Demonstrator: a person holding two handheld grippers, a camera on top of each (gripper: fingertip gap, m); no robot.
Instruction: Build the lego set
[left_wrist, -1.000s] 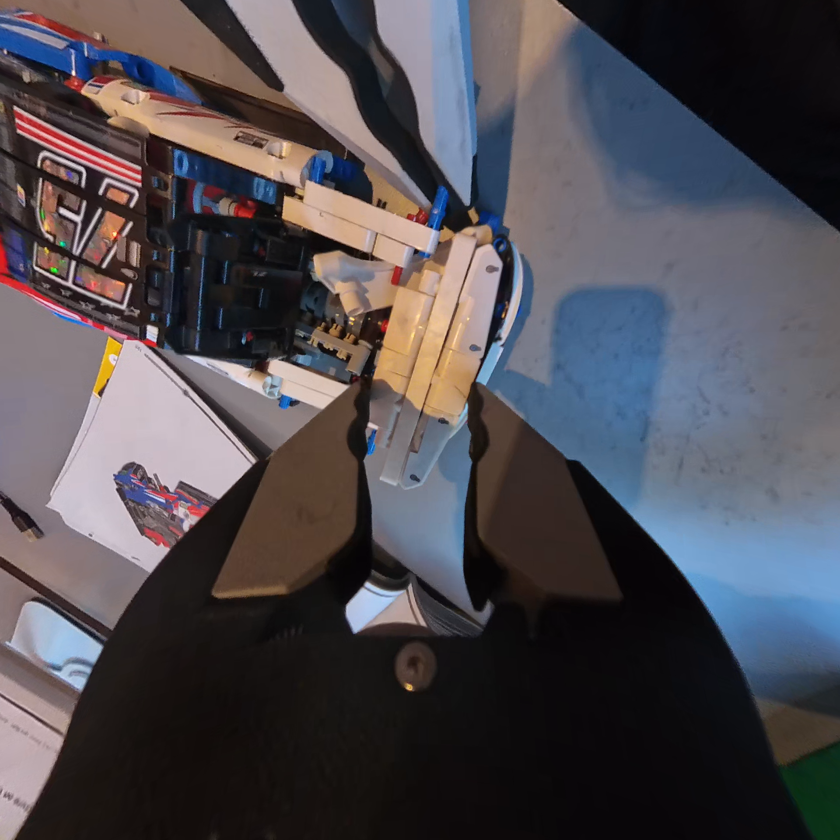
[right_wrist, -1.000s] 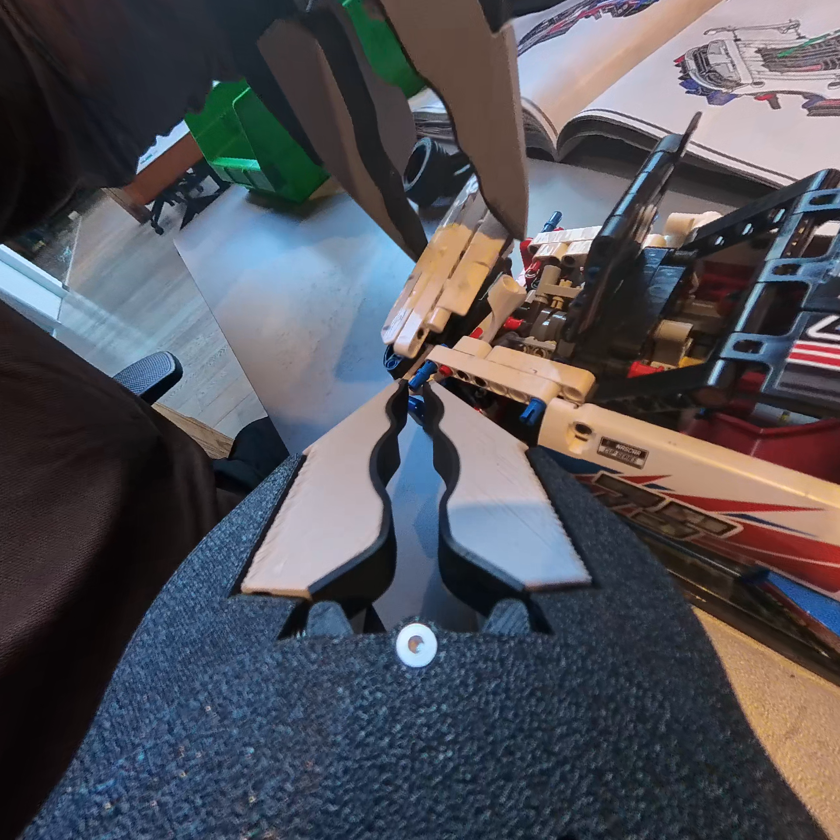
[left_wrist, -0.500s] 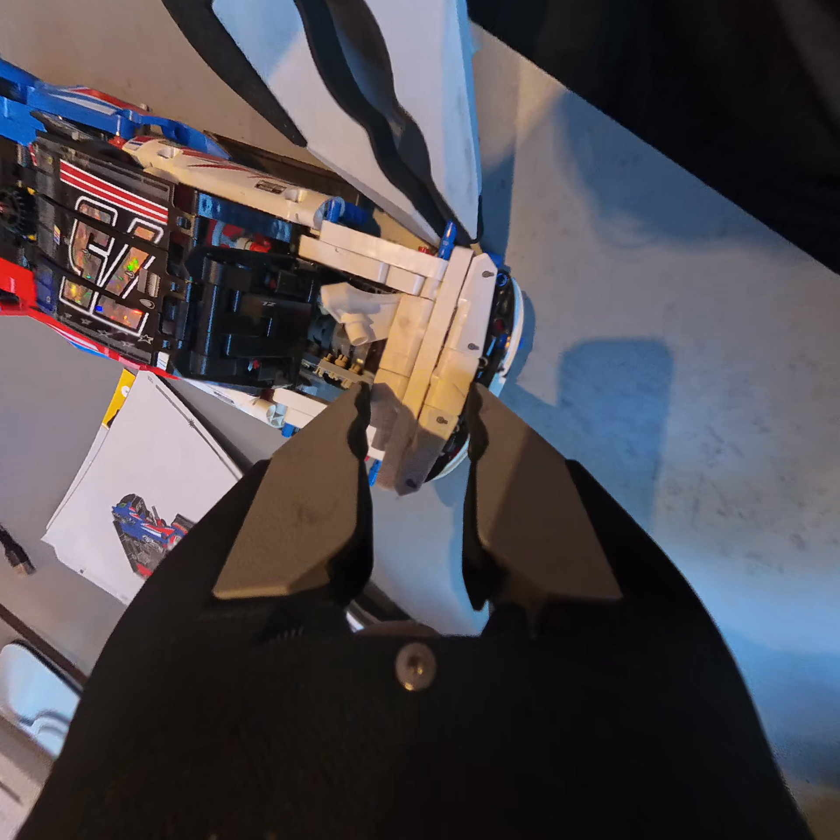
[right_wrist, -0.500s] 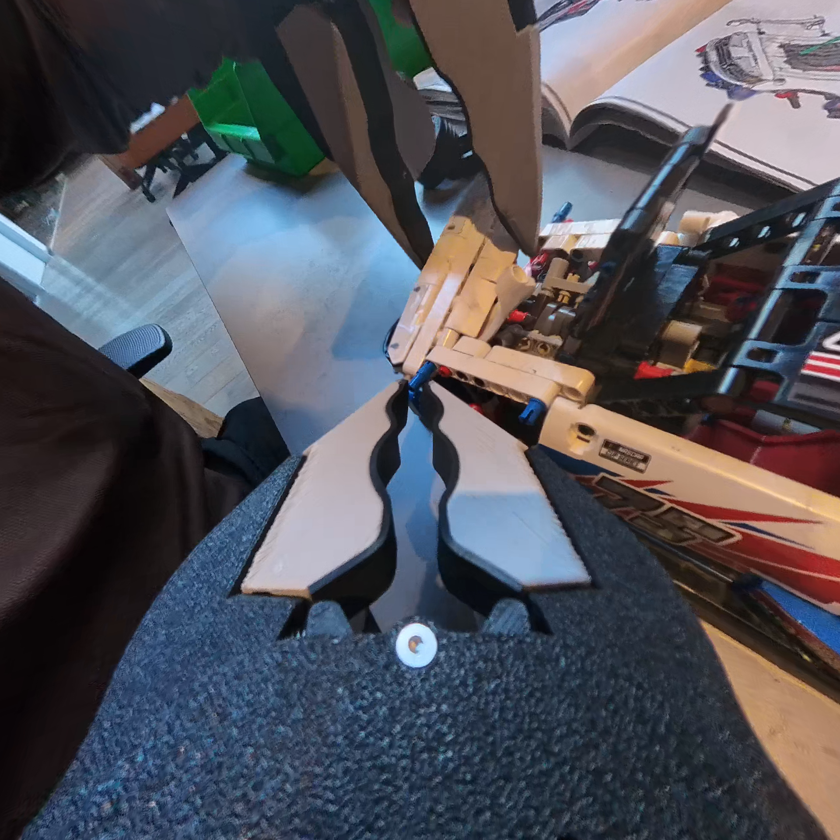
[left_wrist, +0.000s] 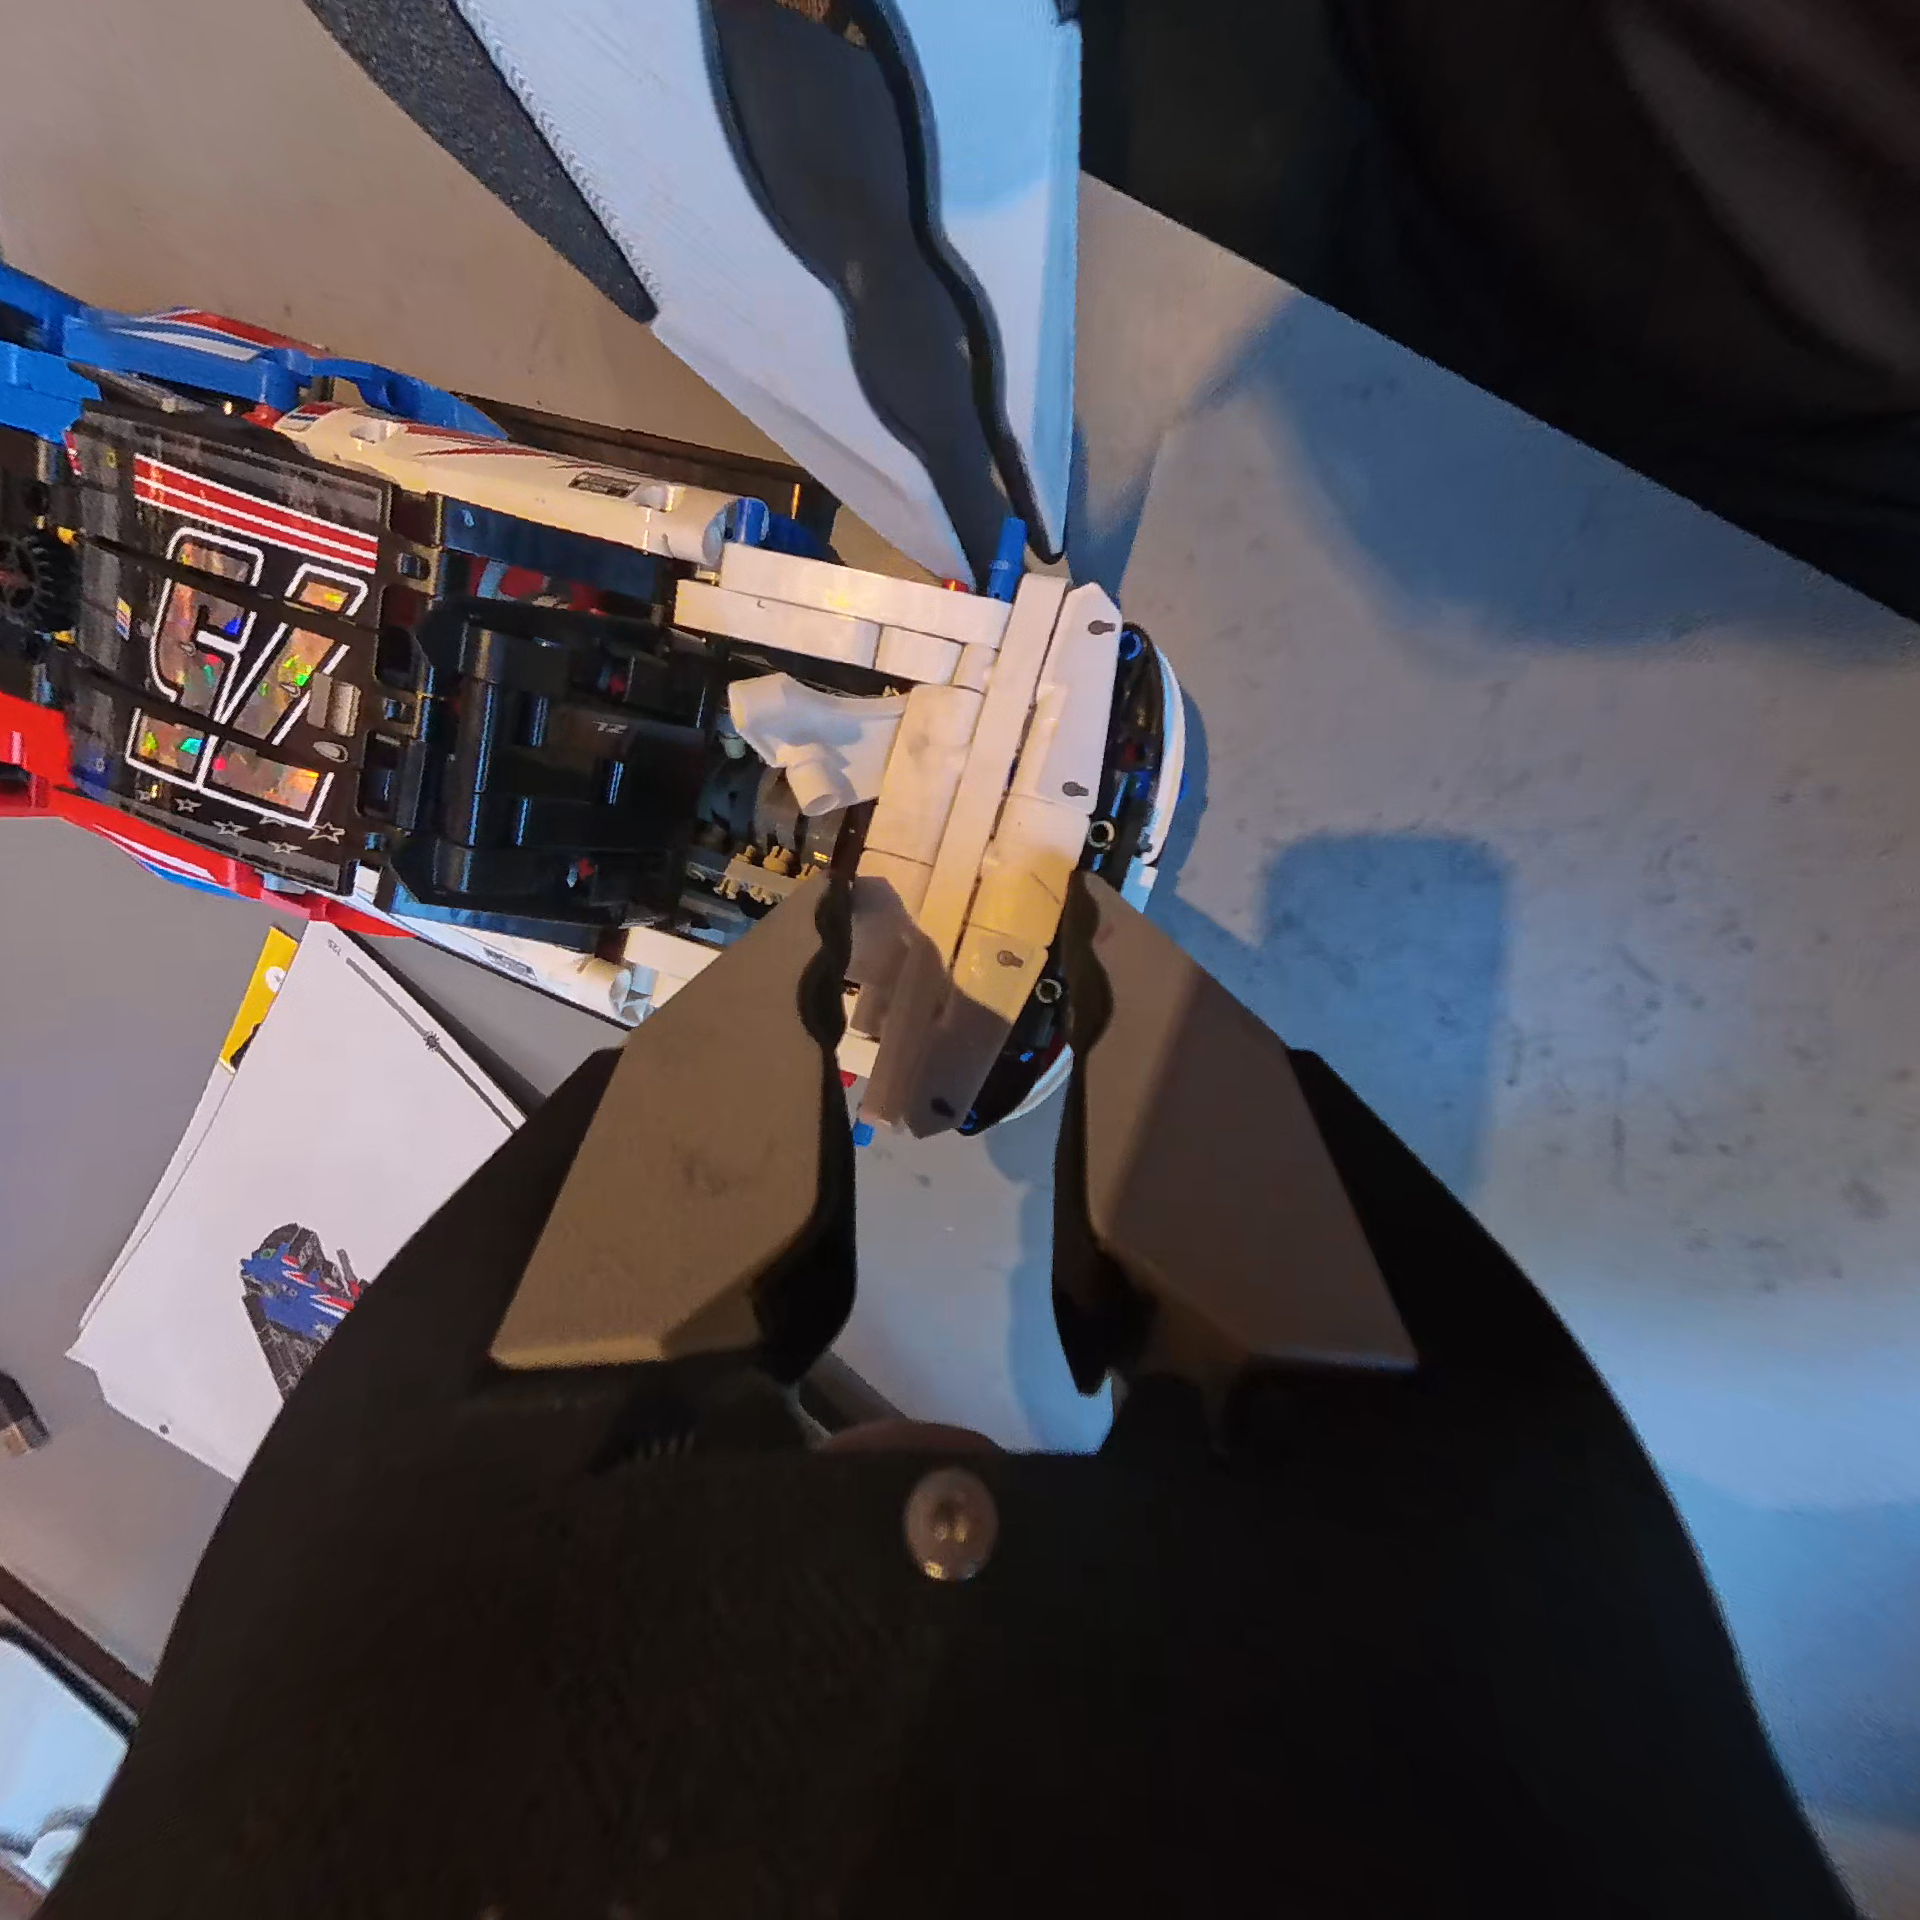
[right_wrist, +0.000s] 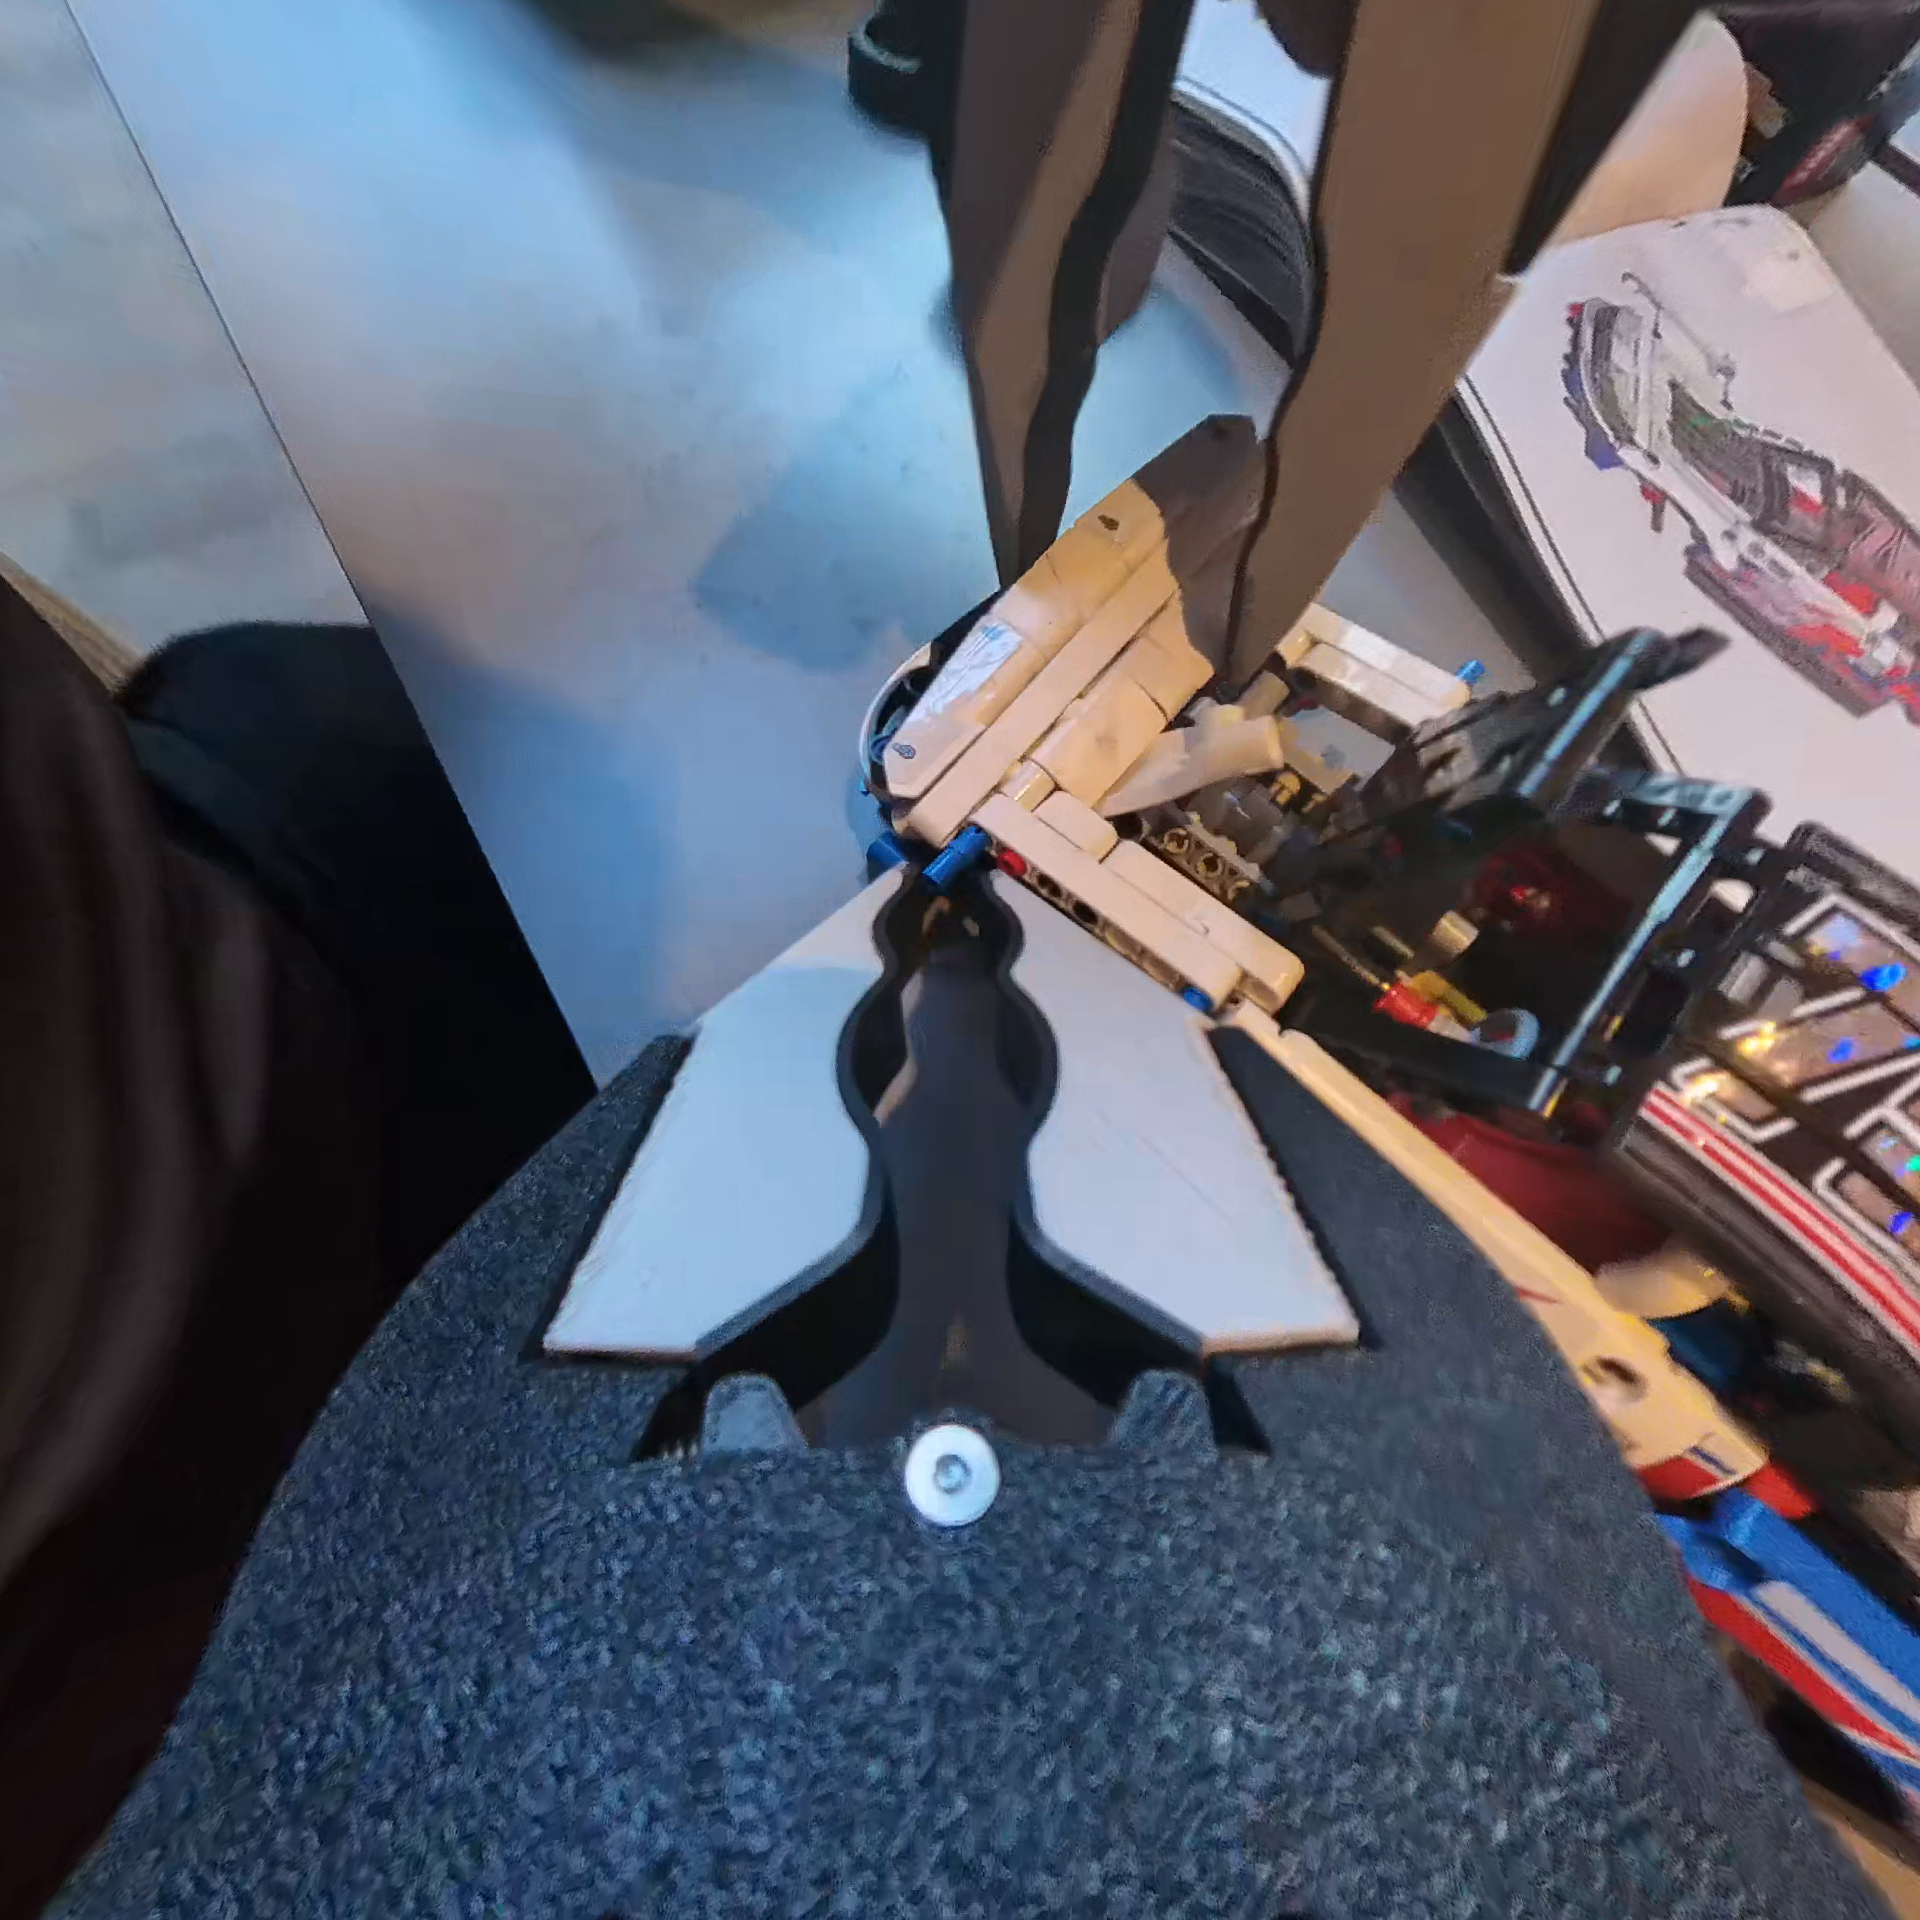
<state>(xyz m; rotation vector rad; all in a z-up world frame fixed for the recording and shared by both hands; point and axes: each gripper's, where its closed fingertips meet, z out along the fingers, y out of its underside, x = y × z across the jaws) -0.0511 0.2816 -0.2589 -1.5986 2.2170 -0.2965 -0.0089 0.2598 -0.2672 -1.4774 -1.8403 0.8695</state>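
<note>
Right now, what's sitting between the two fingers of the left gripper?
The car's white panel assembly: the left gripper grips its lower end, clearest in the left wrist view.

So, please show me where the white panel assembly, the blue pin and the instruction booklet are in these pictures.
white panel assembly (left_wrist: 997, 831), left wrist view, on its flat white face between the left gripper's fingers.
blue pin (right_wrist: 954, 860), right wrist view, on its shaft just beyond the right gripper's tips.
instruction booklet (left_wrist: 343, 1122), left wrist view, on the blank page.

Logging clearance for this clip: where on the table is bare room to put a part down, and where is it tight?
Bare grey table lies beyond the white panel assembly, out to the table edge. It is tight around the lego car, the instruction booklet beside it, and both tongs at the panel, left and right.
</note>
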